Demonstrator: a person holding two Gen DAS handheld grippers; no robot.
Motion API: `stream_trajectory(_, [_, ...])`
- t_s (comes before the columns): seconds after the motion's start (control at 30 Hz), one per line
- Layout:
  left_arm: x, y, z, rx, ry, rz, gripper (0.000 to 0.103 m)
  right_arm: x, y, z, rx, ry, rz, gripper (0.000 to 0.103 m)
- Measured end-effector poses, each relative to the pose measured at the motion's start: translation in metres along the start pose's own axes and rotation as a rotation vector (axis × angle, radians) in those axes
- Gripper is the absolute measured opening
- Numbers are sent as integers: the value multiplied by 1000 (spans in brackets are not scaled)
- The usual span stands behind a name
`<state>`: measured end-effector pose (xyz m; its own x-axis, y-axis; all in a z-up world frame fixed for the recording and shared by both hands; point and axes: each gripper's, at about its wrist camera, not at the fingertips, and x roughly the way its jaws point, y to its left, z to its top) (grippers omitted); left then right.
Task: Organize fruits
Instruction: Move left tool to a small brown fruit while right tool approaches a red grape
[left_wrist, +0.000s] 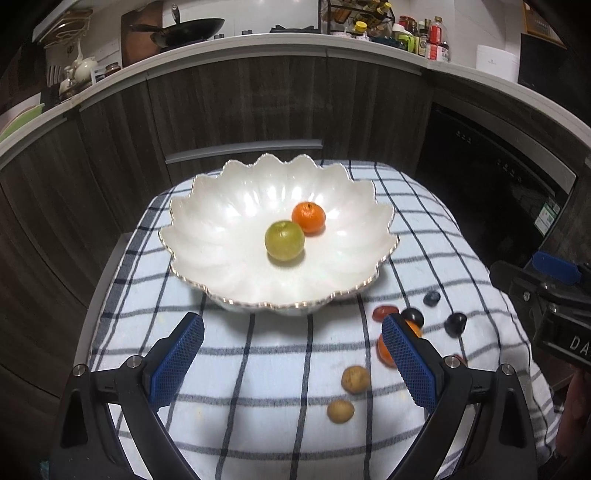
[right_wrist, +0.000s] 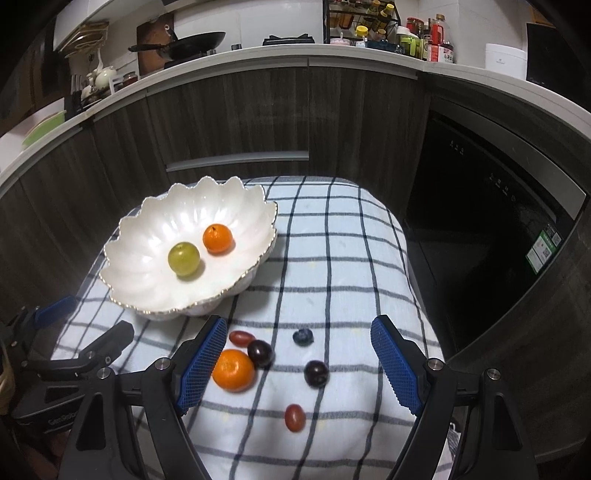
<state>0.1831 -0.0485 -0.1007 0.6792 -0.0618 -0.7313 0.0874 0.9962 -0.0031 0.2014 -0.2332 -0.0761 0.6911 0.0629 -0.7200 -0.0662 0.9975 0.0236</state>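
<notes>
A white scalloped bowl (left_wrist: 207, 236) (right_wrist: 147, 258) on the checked cloth holds a green fruit (left_wrist: 284, 240) (right_wrist: 184, 259) and a tangerine (left_wrist: 308, 217) (right_wrist: 218, 239). My left gripper (left_wrist: 291, 350) is open and empty, in front of the bowl. My right gripper (right_wrist: 299, 354) is open and empty above loose fruit: a second tangerine (right_wrist: 233, 370) by its left finger, two dark grapes (right_wrist: 260, 353) (right_wrist: 316, 373), a blueberry (right_wrist: 303, 336), two red grape tomatoes (right_wrist: 242, 338) (right_wrist: 294, 417). Two brown round fruits (left_wrist: 355, 379) (left_wrist: 340, 411) lie near the left gripper's right finger.
The checked cloth (right_wrist: 332, 240) covers a small table with edges close on all sides. Dark cabinet fronts (left_wrist: 258, 103) and a black oven (right_wrist: 480, 206) stand behind. The right gripper shows at the left wrist view's right edge (left_wrist: 546, 295).
</notes>
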Motion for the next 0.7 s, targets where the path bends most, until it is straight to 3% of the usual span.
stream_trajectory(0.7, [5, -14, -43, 69, -2, -51, 97, 6, -4, -50, 0, 12, 1, 81])
